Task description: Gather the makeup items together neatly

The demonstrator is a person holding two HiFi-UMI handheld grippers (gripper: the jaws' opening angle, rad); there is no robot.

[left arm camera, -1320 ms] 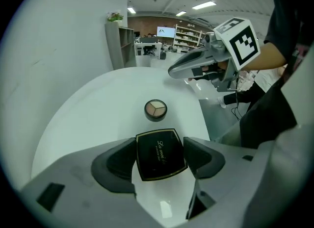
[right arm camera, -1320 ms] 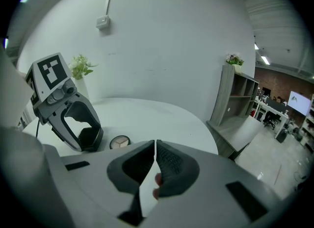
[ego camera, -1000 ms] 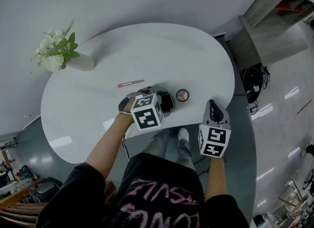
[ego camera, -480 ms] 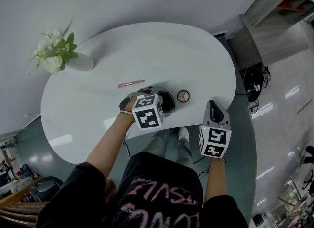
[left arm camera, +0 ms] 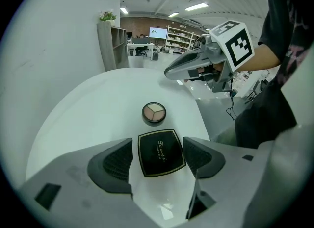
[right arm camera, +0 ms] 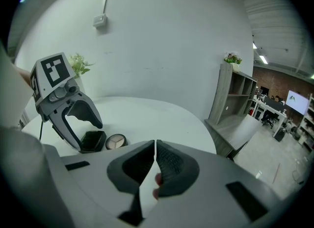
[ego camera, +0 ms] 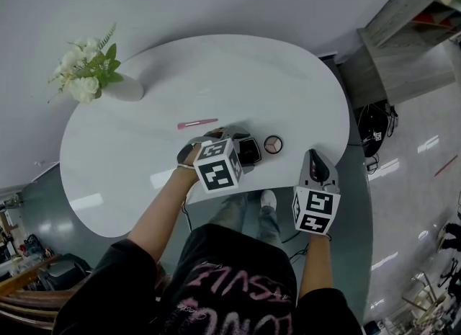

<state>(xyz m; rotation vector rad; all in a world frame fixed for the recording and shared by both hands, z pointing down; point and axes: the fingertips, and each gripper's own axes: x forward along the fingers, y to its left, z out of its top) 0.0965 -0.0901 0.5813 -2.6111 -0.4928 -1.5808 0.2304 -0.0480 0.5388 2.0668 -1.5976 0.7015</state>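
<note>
A black square compact (left arm camera: 160, 152) with gold lettering lies flat on the white table (ego camera: 238, 74), between the two jaws of my left gripper (left arm camera: 158, 141). A thin strip of table shows on each side of it, so the gripper is open. From the head view that gripper (ego camera: 234, 141) sits near the table's front edge. Just right of the square compact (ego camera: 248, 151) rests a round three-shade compact (ego camera: 273, 144). A pink pencil (ego camera: 197, 122) lies to the left, farther in. My right gripper (ego camera: 315, 156) hovers off the front edge, shut and empty (right arm camera: 155, 146).
A white vase of flowers (ego camera: 119, 90) stands at the table's far left. The wall runs behind the table. A grey shelf unit (ego camera: 403, 31) and a black bag (ego camera: 372, 124) on the floor are to the right. The person's legs are under the front edge.
</note>
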